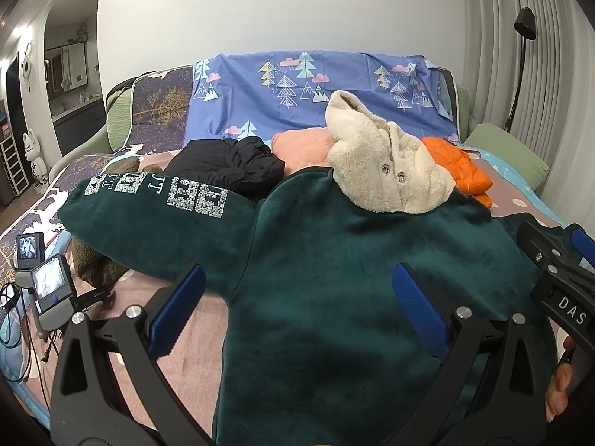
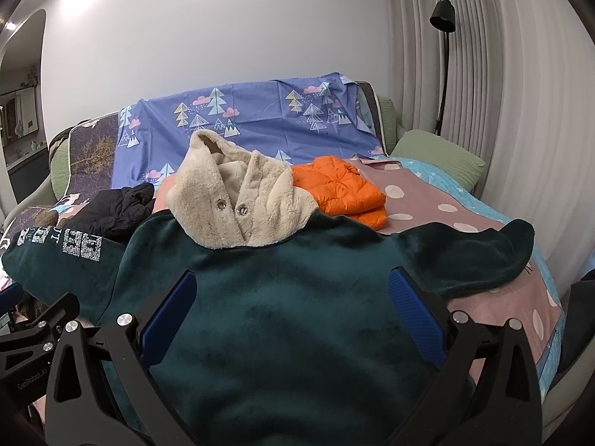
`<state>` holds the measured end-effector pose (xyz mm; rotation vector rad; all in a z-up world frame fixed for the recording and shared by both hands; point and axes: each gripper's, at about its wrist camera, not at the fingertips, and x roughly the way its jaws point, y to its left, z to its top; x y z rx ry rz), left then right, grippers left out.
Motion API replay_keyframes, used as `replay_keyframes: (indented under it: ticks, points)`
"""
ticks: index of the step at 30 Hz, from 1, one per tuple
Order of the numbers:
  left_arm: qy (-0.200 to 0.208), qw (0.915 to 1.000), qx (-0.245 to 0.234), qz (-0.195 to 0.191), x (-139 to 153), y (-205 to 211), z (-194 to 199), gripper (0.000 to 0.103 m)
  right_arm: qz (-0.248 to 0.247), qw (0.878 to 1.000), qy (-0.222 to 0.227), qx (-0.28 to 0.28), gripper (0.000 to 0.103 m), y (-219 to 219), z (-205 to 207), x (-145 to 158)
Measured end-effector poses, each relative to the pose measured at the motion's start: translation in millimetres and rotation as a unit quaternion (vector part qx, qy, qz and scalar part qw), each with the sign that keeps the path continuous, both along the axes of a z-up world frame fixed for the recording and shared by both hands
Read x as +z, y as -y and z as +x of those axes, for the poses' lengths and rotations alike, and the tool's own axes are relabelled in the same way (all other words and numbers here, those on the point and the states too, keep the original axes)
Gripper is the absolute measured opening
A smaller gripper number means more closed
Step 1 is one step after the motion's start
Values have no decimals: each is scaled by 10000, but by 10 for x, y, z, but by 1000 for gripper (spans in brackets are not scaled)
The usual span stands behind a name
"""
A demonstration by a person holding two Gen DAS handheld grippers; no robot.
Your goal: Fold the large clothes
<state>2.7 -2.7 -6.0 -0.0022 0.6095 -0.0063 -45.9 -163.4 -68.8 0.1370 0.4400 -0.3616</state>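
Observation:
A large dark green fleece hoodie (image 1: 334,278) (image 2: 290,297) lies spread flat on the bed, its cream fluffy hood (image 1: 383,163) (image 2: 238,200) toward the headboard. Its left sleeve (image 1: 148,208) with white print stretches out to the left; the right sleeve (image 2: 483,252) points right. My left gripper (image 1: 297,297) hovers open over the body of the hoodie, nothing between its blue pads. My right gripper (image 2: 292,301) also stands open above the hoodie's chest. In the left wrist view the right gripper (image 1: 557,278) shows at the right edge with a hand below it.
A black jacket (image 1: 230,167), an orange puffer jacket (image 2: 342,189) and a pink garment (image 1: 301,145) lie behind the hoodie. A brown fluffy item (image 1: 93,264) sits under the left sleeve. Small screen devices with cables (image 1: 48,286) lie at the bed's left edge. A floor lamp (image 2: 442,67) stands by the curtain.

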Motion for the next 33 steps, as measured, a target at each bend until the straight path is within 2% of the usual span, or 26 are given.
replay_keyframes:
  ticks: [33]
  points:
    - [19,10000,-15,75,-7,-12,36,101,-73,9999,45,98,102,-52,19,66]
